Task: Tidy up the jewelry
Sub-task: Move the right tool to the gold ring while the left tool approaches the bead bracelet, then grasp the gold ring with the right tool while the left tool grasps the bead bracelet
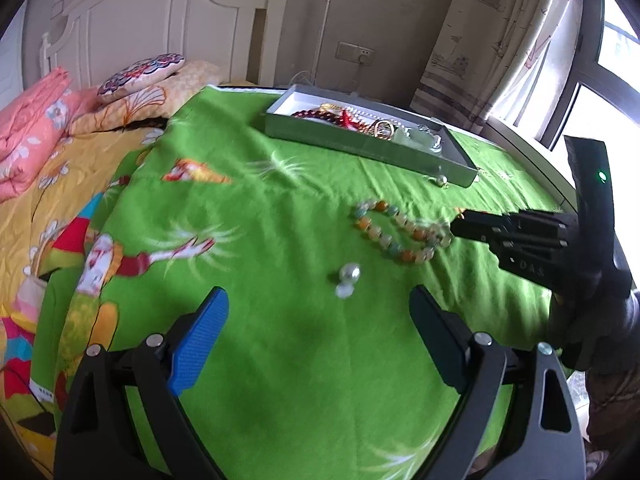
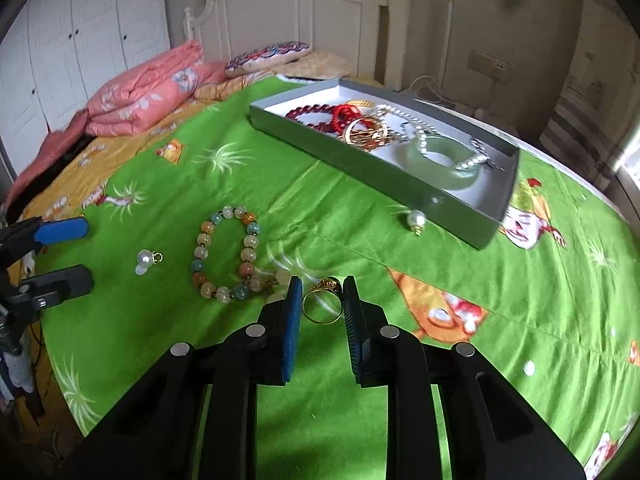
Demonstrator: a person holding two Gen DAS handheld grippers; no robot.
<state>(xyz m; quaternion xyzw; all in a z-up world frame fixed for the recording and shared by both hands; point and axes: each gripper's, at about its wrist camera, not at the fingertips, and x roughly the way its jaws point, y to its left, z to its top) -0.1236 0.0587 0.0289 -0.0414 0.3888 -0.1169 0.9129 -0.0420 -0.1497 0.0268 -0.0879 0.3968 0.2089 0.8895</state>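
Our right gripper (image 2: 322,300) pinches gold ring (image 2: 322,301); gray box (image 2: 384,176) lies far right. Left gripper (image 1: 320,312) wide, empty.

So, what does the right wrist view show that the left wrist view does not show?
Only the right wrist view: a gold ring between the right gripper fingers, a green bangle in the tray, and white wardrobe doors.
Only the left wrist view: a window and a curtain.
Both: the gray tray, the multicolored bead bracelet, two loose pearl charms, and the open left gripper.
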